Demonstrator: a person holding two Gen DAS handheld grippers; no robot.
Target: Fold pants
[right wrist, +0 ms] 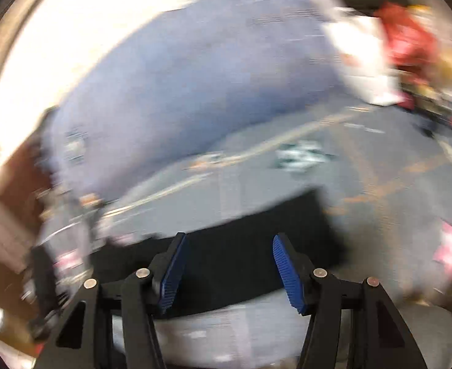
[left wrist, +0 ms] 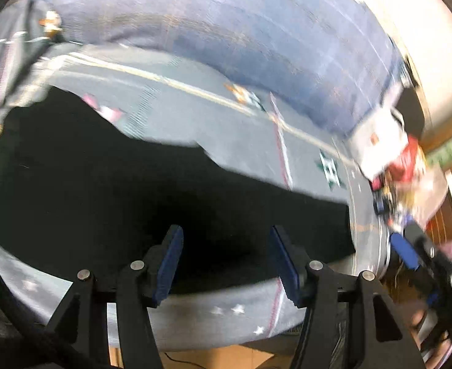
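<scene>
Black pants (left wrist: 133, 190) lie flat on a grey patterned cover (left wrist: 213, 117) over a bed. In the left wrist view my left gripper (left wrist: 226, 264) hangs above the cloth, open, its blue pads (left wrist: 172, 264) wide apart and nothing pinched between them. The right wrist view is blurred: the pants (right wrist: 235, 255) show as a dark band under my right gripper (right wrist: 229, 270), which is also open with no cloth in it. The right gripper's blue pad (left wrist: 405, 250) shows at the right edge of the left wrist view.
A blue-purple pillow or folded blanket (left wrist: 256, 30) runs along the far side of the bed. A cluttered heap of white, red and coloured items (left wrist: 401, 160) sits at the far right end. The cover's near edge (left wrist: 213, 316) drops to a wooden floor (left wrist: 213, 356).
</scene>
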